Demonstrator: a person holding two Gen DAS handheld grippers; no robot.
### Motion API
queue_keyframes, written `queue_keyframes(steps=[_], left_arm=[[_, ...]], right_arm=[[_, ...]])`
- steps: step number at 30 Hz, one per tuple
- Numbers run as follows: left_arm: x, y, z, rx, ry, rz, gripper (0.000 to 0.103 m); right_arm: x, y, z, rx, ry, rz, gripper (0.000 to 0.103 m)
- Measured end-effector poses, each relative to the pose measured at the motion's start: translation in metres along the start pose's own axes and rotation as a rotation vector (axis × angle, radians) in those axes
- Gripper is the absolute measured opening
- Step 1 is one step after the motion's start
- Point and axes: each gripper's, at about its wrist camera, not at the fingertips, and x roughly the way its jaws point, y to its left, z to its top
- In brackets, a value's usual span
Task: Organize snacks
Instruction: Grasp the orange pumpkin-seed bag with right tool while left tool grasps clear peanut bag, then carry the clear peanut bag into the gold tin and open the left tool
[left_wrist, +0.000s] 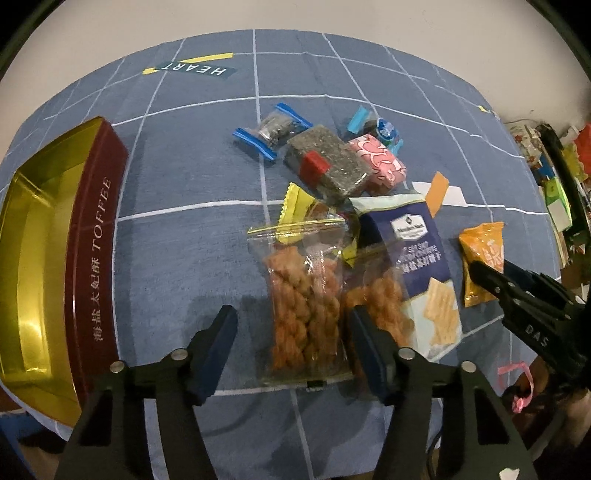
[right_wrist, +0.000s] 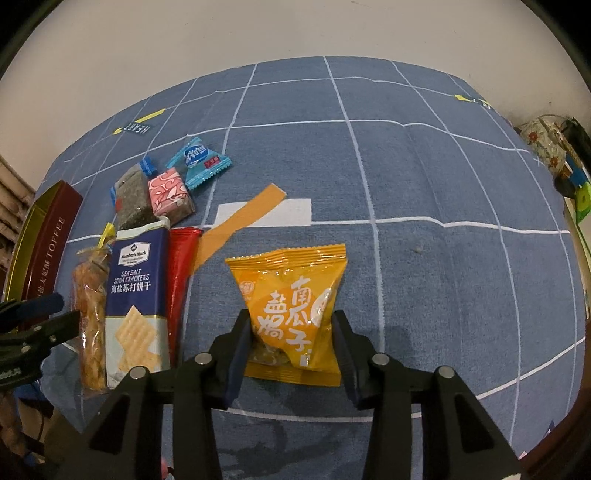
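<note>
Right gripper straddles orange seed packet, seemingly touching; left gripper spread over clear twist-snack bag.

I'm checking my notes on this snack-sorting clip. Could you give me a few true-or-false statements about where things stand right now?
1. The right gripper straddles the orange packet. True.
2. The toffee tin holds several snacks. False: what shows of its gold inside is bare.
3. The left gripper is shut on the clear bag of twists. False: it is open around the bag.
4. The blue cracker pack lies between the clear bag and a red packet. True.
</note>
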Motion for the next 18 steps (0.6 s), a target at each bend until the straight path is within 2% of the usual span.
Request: queue_keyframes(steps=[7, 13, 18], left_arm=[[0.008, 0.002, 0.005, 0.007, 0.011, 0.008, 0.051], [0.009, 0.006, -0.001, 0.012, 0.017, 0.010, 0.036], [0.005, 0.012, -0.006, 0.011, 0.012, 0.010, 0.036]], right_arm=[[-0.001, 0.000, 0.000, 0.001, 0.000, 0.001, 0.043], [-0.001, 0.000, 0.000, 0.003, 0.000, 0.001, 0.043], [-0.001, 0.000, 0.000, 0.005, 0.000, 0.001, 0.043]])
